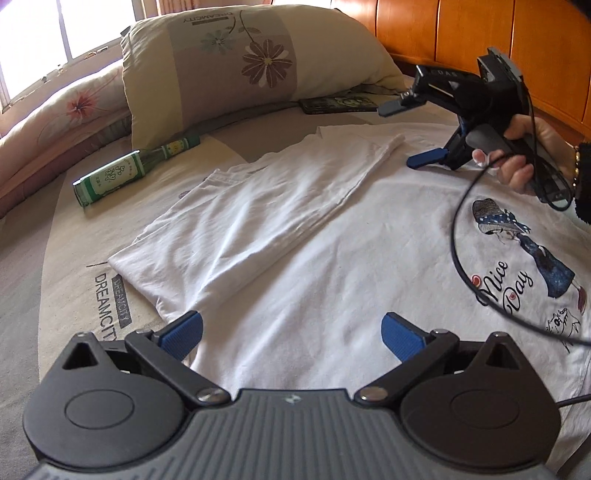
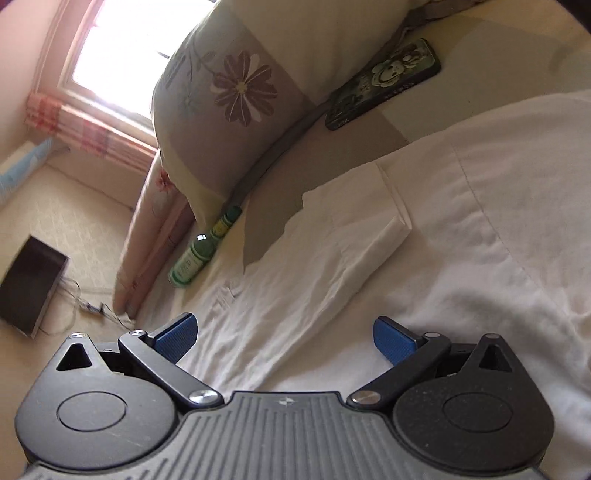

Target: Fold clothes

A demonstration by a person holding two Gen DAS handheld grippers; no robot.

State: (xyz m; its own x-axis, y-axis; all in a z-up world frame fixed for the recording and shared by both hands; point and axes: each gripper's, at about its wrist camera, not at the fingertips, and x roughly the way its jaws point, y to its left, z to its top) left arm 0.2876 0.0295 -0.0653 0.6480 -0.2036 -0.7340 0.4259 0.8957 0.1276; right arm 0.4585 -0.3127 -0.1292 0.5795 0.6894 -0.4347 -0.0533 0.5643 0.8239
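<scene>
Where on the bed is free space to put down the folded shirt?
Bare sheet lies between the white T-shirt, the green bottle and the near bed edge, around the DREAMCITY print. It is crowded by the pillow, where the bottle and the phone lie.

White T-shirt [image 1: 314, 258] (one side folded inward) lies on bed [image 1: 74, 258]; left gripper [image 1: 291, 332] gapes above it

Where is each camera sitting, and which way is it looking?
Left wrist: sits on the left gripper, looking across the white T-shirt toward the headboard; shows its own open blue fingers, plus the right gripper and hand.
Right wrist: sits on the right gripper, looking over the shirt toward the window; shows only its open fingers.
Shared: shirt, pillow, bottle, phone.
</scene>
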